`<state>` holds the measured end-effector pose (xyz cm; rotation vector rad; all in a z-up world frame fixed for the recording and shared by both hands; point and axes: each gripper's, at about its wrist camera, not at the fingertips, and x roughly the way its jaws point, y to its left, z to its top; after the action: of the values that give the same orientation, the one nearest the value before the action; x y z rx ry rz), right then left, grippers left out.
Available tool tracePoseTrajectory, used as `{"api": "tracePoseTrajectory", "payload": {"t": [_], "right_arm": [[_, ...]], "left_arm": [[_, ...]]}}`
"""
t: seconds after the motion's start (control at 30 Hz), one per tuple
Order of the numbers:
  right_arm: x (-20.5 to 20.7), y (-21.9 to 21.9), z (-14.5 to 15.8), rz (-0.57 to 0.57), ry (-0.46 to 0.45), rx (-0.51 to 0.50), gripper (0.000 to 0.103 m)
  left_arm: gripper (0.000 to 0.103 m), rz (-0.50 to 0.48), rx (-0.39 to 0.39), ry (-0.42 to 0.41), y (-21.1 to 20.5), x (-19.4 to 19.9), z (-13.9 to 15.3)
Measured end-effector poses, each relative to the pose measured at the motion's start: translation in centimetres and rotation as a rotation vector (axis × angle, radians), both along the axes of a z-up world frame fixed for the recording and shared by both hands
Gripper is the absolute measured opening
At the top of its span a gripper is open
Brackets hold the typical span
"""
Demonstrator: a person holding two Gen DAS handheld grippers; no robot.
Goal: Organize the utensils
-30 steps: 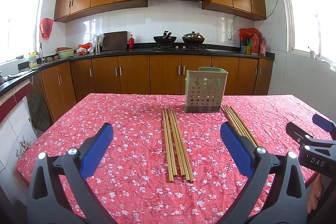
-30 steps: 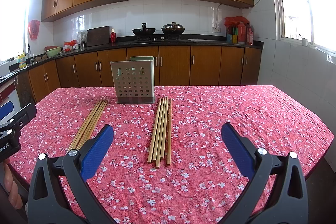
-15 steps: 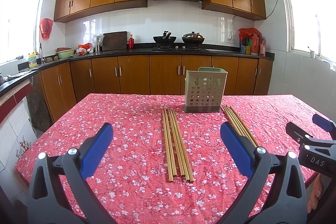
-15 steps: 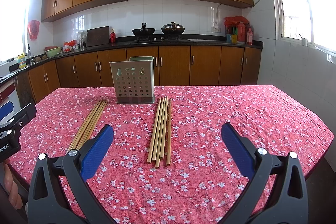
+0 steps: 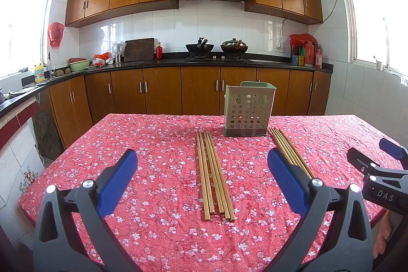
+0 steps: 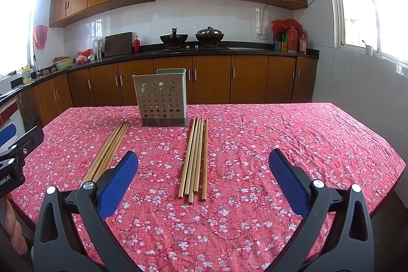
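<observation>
Your left gripper (image 5: 201, 177) hovers over the near edge of the table, its blue-padded jaws spread wide with nothing between them. Your right gripper (image 6: 202, 177) hangs the same way just beside it to the right, jaws equally wide apart and empty; neither touches the cloth.

Past the fingertips, on the red floral tablecloth (image 5: 158, 144), lie two groups of bamboo chopsticks running near to far. The left bundle (image 5: 213, 170) lies straight ahead of your left gripper, its sticks side by side with the near ends slightly uneven. The right bundle (image 6: 195, 156) lies straight ahead of your right gripper, fanning a little at the near end. The two bundles are well apart, with bare cloth between them.

Farther on, between the far ends of the two bundles, stands the perforated utensil holder (image 5: 248, 108), upright on the cloth, pale green with a darker base.

Beyond the table, wooden cabinets (image 6: 211, 80) run along the far wall under a dark countertop (image 6: 178, 51).
</observation>
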<state>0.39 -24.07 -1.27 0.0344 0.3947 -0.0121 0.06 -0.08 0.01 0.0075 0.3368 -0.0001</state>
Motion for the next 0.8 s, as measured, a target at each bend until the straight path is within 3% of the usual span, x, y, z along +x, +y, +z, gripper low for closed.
{"api": "tracePoseTrajectory", "payload": {"t": [0.47,0.67,0.8], "right_arm": [[0.0,-0.1,0.0,-0.002,0.008,0.006,0.101],[1.4,-1.4,-1.2,-0.015,0.068,0.053,0.101],[3.8,-3.2,-2.7,-0.067,0.177,0.096,0.101]], "left_arm": [[0.099,0.003,-0.001,0.006,-0.2,0.2,-0.1],[0.099,0.054,-0.021,0.113,0.0,2.1,-1.4],[0.099,0.095,-0.02,0.201,1.4,4.3,-2.7]]}}
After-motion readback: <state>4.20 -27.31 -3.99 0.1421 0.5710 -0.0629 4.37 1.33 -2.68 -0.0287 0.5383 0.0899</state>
